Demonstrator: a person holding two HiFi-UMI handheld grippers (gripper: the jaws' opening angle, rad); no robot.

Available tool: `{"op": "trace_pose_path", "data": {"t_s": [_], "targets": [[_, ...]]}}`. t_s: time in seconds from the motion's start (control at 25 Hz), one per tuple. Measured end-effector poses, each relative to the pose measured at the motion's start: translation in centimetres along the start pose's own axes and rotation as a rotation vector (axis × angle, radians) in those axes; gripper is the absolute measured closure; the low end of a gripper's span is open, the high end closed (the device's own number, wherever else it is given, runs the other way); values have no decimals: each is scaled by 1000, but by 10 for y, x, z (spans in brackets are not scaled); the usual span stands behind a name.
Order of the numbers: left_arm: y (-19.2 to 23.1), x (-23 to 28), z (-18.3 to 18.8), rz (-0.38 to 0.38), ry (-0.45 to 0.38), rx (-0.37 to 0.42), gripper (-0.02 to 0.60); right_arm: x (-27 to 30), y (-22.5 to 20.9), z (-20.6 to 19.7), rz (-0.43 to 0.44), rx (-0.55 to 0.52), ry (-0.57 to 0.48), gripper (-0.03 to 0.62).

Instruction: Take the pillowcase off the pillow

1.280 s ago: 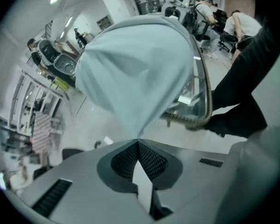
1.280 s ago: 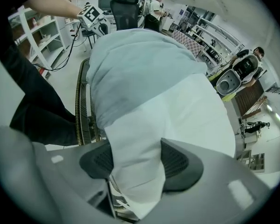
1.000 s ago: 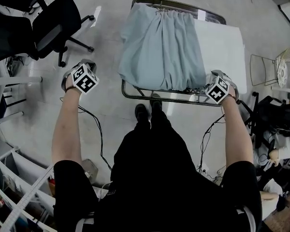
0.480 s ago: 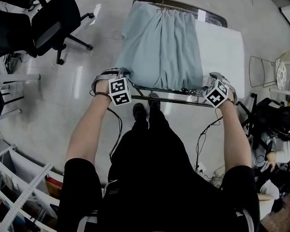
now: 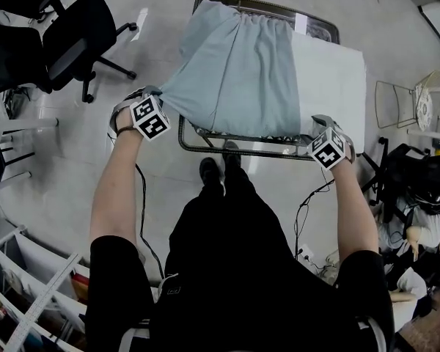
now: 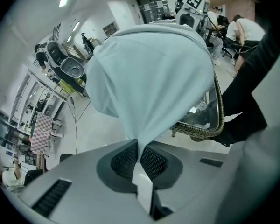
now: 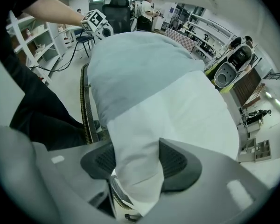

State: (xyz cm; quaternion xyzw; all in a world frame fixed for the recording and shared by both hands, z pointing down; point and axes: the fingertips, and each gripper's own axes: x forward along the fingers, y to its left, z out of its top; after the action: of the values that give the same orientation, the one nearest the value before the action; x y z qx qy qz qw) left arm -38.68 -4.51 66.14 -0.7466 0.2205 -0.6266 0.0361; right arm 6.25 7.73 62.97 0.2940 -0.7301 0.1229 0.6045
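My left gripper (image 6: 139, 147) is clamped tight on 1 corner of the pale blue-grey fabric pillowcase (image 5: 238, 79), which stretches out past the wicker-rimmed glass table (image 6: 203, 133). My right gripper (image 7: 136, 161), its jaws having just closed further, pinches the near corner of the white rectangular pillow (image 5: 330, 79), which lies half bare on the table.

The pillowcase (image 5: 235, 72) is showing pale blue-grey, the pillow (image 5: 330, 79) plain white along the table's right edge. The table (image 5: 264, 149) rim is looking dark (woven, wicker-like), the office chairs (image 5: 73, 35) black, the floor (image 5: 161, 182) glossy pale grey.
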Motion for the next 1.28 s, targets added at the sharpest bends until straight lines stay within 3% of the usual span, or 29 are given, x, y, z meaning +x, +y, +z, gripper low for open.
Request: {"op": "trace_pose_path", "data": {"t_s": [0.44,0.56,0.68,0.76,0.84,1.0,1.16,1.2,1.24,1.28], "targets": [[44,1,-14,33,61,-84,574,-7,4,-27,6,48,2,327],[46,-8,-2,50,32,-87,572,-6,3,-27,6,59,16,327],[5,-23,10,53,-30,34,546,-3,4,-28,3,44,50,324],[-37,-33,16,33,-77,151,425,-3,5,-28,-3,39,60,318],[-72,-38,28,27,-129,248,393,-2,5,-28,-9,38,62,315],[-100,-36,66,55,-233,293,380,-1,6,-29,-26,34,68,312],[-104,-19,85,39,-213,311,386,-2,7,-30,-39,31,84,312],[-103,-15,84,28,-193,311,438,-2,8,-30,-41,31,87,312],[-103,-12,82,17,-178,307,532,-1,8,-30,-41,31,88,313],[-101,-9,79,8,-165,303,571,-1,9,-30,-42,31,88,313]]}}
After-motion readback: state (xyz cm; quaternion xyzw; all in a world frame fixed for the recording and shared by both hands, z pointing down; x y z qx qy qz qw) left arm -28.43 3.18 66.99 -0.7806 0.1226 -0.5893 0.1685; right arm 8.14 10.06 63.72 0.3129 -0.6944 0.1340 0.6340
